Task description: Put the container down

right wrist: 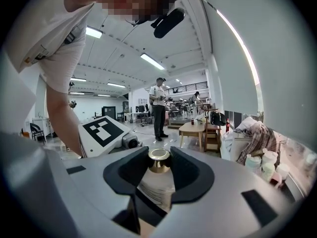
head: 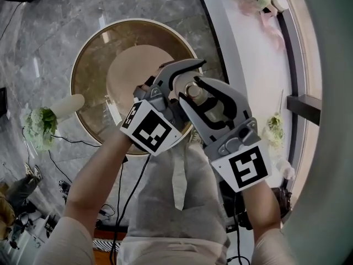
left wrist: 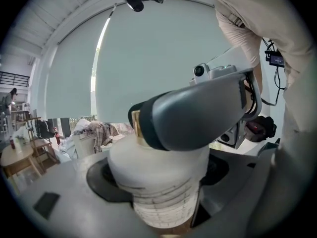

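Above the round glass table (head: pixel 91 65), my left gripper (left wrist: pixel 159 176) clamps the white gold-capped container (head: pixel 194 91) low, my right gripper (right wrist: pixel 159 166) its neck (2 grips steady the lowering).

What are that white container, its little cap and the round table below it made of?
The container looks like frosted white glass or plastic: milky, matte, with fine printed lines. Its cap seems to be metal or metallised plastic: shiny gold, with reflections. The round table appears to have a brown tinted glass top, glossy with light glints, inside a pale rim.
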Motion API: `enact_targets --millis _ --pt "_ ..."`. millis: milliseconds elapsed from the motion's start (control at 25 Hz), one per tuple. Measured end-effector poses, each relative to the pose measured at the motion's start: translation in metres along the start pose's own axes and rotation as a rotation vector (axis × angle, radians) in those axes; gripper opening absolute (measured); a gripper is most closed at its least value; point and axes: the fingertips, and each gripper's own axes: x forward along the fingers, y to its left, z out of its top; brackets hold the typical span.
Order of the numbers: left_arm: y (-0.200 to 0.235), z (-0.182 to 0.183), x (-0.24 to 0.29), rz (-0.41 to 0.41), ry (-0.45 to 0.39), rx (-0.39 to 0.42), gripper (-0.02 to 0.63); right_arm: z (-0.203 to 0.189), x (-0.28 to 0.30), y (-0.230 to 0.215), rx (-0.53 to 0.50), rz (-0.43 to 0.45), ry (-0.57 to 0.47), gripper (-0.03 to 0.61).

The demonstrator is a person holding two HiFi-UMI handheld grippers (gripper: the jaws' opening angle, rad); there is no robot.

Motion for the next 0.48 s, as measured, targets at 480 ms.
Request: enact_targets --millis 480 --pt "-0.003 -0.093 0.024 -0.009 0.015 -0.034 0.356 -0.090 0.032 -0.012 0.039 0.009 0.041 0.137"
